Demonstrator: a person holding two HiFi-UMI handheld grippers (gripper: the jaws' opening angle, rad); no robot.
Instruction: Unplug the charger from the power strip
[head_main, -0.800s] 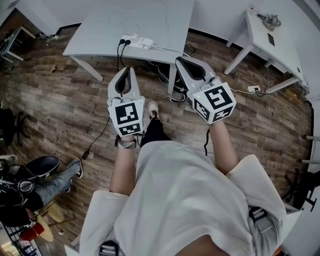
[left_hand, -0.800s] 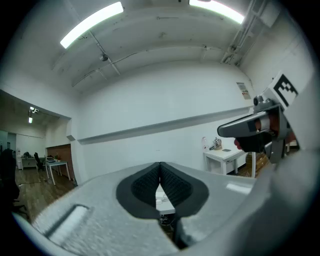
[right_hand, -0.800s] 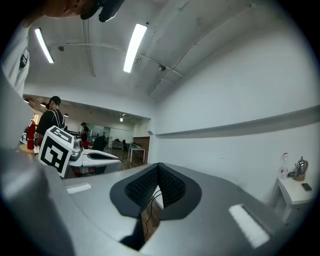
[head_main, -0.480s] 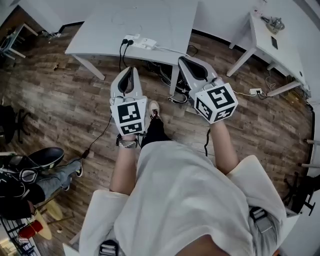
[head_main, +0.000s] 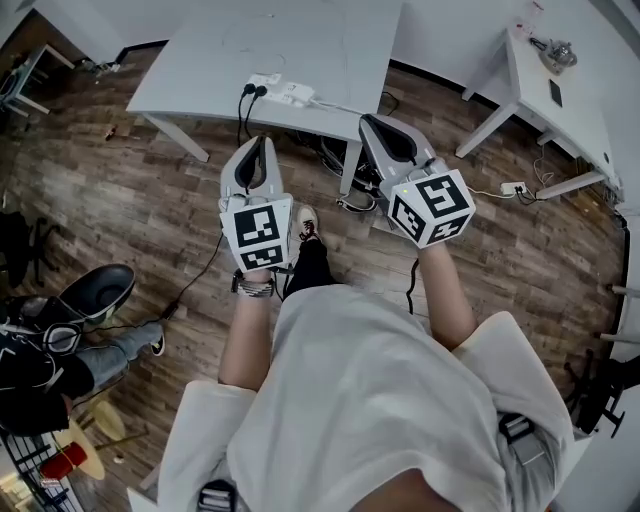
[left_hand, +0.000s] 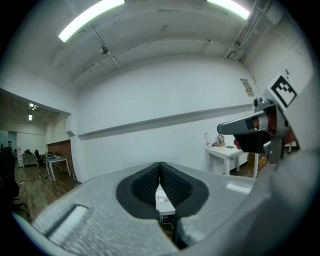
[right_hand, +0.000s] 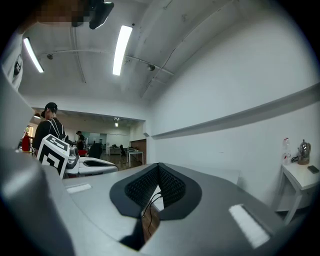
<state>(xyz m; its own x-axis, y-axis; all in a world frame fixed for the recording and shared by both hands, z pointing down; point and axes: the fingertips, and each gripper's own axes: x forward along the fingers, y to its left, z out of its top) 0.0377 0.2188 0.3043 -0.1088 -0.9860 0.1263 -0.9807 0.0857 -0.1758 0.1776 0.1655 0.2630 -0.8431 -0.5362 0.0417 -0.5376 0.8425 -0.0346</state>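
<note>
Shirt (head_main: 380, 400), white, fills the bottom of the head view. Both forearms reach forward from it, each hand on a gripper held over the wood floor (head_main: 150, 190), short of the table.

Left gripper (head_main: 257, 150): jaws pressed together, nothing between them. Its own view (left_hand: 160, 170) agrees: the ribbed pads meet at the front, and the slot lower down shows a strip of white table top. It points at the table's near edge.

Right gripper (head_main: 372, 125): jaws likewise closed and empty. In its own view (right_hand: 159, 170) the pads touch at the tip, and thin black cables (right_hand: 149, 207) show through the slot beneath. In the head view it sits near the table leg (head_main: 345, 165).

Shoe (head_main: 305, 222) on the floor, between the two grippers.

Table (head_main: 220, 60): pale grey top. Power strip (head_main: 285, 90), white, lies at the front edge, about mid-length. Charger (head_main: 247, 89): black plug seated at the strip's left end, with a second black plug (head_main: 263, 90) just beside it. Their black leads (head_main: 240, 115) drop over the table edge toward the floor. A white cable (head_main: 340, 102) runs right from the strip. Both grippers are apart from the strip and the charger, with no contact.

Farther right: second white table (head_main: 560, 100) with small items on it. Lower left: another person seated, leg (head_main: 110, 360) stretched out, black chair (head_main: 95, 290) beside.
</note>
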